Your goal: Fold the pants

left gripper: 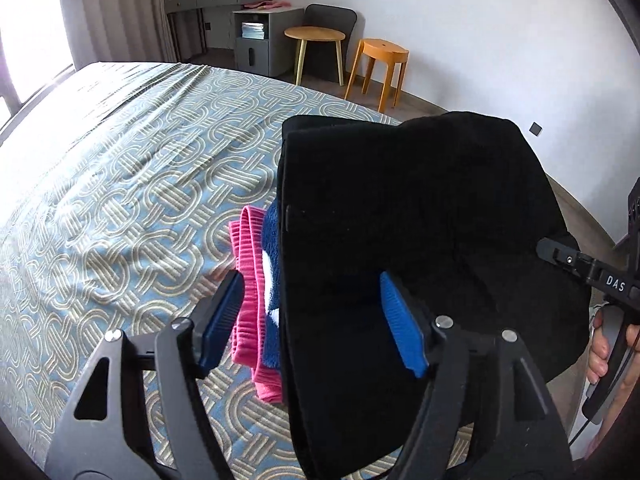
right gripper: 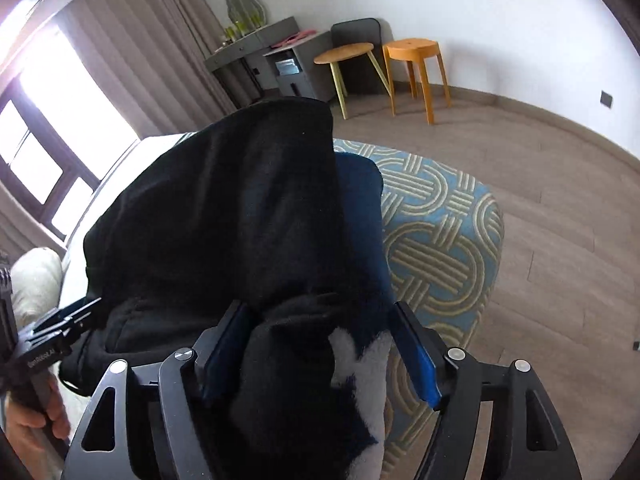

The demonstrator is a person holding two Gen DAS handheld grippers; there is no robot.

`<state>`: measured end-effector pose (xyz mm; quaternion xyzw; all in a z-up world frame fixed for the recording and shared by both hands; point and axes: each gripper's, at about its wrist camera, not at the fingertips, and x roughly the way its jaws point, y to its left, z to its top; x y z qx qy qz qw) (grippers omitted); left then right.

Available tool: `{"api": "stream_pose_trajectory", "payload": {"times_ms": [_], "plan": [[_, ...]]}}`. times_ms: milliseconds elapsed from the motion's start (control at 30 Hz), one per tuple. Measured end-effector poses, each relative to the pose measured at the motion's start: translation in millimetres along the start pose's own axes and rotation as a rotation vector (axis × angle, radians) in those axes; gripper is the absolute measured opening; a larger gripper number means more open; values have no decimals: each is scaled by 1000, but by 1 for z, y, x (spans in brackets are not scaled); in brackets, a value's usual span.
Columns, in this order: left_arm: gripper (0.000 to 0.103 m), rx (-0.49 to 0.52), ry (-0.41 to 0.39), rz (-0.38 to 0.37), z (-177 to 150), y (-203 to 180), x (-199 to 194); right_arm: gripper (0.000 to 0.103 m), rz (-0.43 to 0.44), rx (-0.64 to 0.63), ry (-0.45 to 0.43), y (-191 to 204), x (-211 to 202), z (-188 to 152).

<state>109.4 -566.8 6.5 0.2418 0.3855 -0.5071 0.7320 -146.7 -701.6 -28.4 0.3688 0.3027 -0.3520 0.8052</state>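
Observation:
The black pants [left gripper: 416, 232] lie folded in a thick bundle on top of a stack of clothes on the bed; they also fill the middle of the right wrist view [right gripper: 224, 216]. My left gripper [left gripper: 316, 320] is open, its blue pads straddling the near left edge of the bundle. My right gripper [right gripper: 320, 352] is open, its pads around the near end of the stack, where black and blue-and-white fleece [right gripper: 360, 364] lies. The right gripper also shows in the left wrist view [left gripper: 592, 272] at the bundle's right side. Neither gripper clamps the cloth.
The bed [left gripper: 132, 184] has a blue and beige patterned cover. A pink knit garment [left gripper: 250, 300] and a blue fleece garment [left gripper: 272, 248] lie under the pants. An orange stool [left gripper: 380, 68], a round side table [left gripper: 316, 40], a chair and a grey cabinet stand by the wall.

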Motion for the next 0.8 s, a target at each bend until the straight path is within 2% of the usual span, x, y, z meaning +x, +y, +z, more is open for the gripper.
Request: {"api": "stream_pose_trajectory", "payload": {"times_ms": [100,200,333,400,467,567,800], "plan": [[71,16,-28,1,-10,-5,-24,73,-22,28,-65,1,-36,-7],[71,46,-85,2,-22,-14,-56,73,-10,-34,-158,19,-84,-33],[77,66,-133,1,-46,-25,-94,74,-42,-146,-216,41,-132,-69],[85,55,-155,1,-59,-28,-109,74,-67,-184,-245,55,-150,-89],[90,53,-163,-42,-71,-30,-121,74,-95,-217,-268,66,-161,-106],[90,69,-176,-81,-86,-33,-135,74,-145,-266,-295,84,-164,-121],[90,91,-243,-49,-103,-34,-169,74,-183,-320,-330,119,-182,-142]]}}
